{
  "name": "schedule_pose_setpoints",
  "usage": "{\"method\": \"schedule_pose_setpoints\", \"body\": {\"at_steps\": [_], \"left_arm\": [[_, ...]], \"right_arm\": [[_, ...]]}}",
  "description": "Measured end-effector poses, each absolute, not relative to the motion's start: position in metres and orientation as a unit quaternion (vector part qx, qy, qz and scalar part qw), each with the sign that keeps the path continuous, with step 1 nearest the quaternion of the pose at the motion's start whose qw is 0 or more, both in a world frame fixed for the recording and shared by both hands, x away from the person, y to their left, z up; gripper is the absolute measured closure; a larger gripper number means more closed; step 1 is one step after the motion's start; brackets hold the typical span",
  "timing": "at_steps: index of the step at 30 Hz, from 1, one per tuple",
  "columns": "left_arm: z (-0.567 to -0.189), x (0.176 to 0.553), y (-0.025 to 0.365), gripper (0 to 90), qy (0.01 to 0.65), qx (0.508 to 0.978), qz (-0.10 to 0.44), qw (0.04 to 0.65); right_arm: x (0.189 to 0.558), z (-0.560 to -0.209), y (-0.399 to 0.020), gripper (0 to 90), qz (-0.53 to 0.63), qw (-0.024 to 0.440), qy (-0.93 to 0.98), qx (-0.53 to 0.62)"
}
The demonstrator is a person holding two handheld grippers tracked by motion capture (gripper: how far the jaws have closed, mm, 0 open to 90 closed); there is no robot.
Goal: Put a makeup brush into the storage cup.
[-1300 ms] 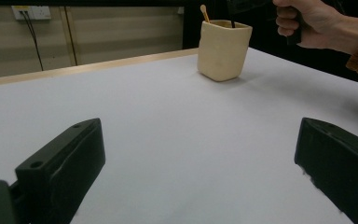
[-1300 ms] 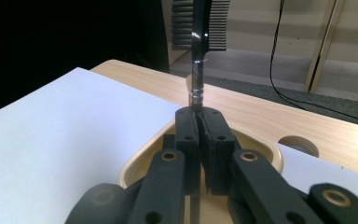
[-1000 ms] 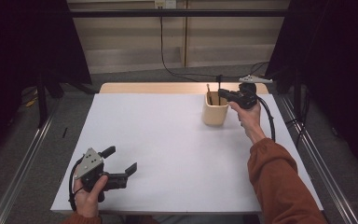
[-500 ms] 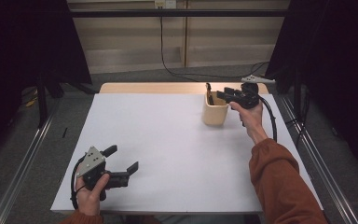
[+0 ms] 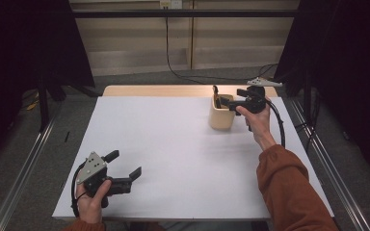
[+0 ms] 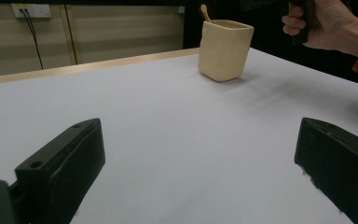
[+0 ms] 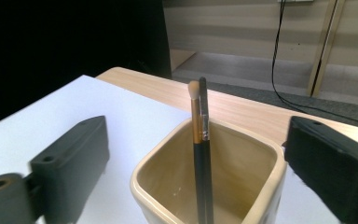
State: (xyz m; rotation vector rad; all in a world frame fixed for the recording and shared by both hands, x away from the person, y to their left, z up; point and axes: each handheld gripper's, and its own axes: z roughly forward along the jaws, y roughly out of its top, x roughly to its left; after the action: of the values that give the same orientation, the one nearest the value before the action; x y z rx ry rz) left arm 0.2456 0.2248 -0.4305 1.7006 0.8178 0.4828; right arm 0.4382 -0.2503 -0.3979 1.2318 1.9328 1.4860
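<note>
Gaping right tongs (image 7: 196,154) above brush-filled cup (image 7: 261,186)

cup (image 7: 214,186): cream, upright, far right | brushes (image 7: 200,154): two, standing inside

This looks like a lab recording bay. A white-topped table (image 5: 173,144) stands between black curtains (image 5: 24,43), with metal floor rails (image 5: 24,163). A cable (image 5: 173,57) hangs down the bare panelled wall (image 5: 139,48).

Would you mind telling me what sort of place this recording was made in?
Probably a lab or recording booth: black curtains flank a white-covered table, metal rails run along the floor, and a wall socket feeds a cable.
</note>
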Motion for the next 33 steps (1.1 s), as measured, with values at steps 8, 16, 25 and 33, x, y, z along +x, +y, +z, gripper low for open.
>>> {"method": "schedule_pose_setpoints", "body": {"at_steps": [8, 16, 25, 33], "left_arm": [[-0.43, 0.245, 0.226, 1.6, 0.347, 0.72, 0.204, 0.565], [-0.43, 0.244, 0.227, 1.6, 0.348, 0.72, 0.205, 0.565], [-0.43, 0.245, 0.225, 1.6, 0.348, 0.721, 0.205, 0.563], [-0.43, 0.245, 0.226, 1.6, 0.346, 0.721, 0.206, 0.563]], "right_arm": [[0.43, -0.398, -0.249, 6.4, 0.539, 0.2, 0.689, 0.443], [0.418, -0.397, -0.25, 3.6, 0.53, 0.213, 0.69, 0.444], [0.398, -0.399, -0.258, 0.6, 0.541, 0.21, 0.681, 0.447], [0.379, -0.401, -0.262, 1.7, 0.531, 0.224, 0.686, 0.445]]}}
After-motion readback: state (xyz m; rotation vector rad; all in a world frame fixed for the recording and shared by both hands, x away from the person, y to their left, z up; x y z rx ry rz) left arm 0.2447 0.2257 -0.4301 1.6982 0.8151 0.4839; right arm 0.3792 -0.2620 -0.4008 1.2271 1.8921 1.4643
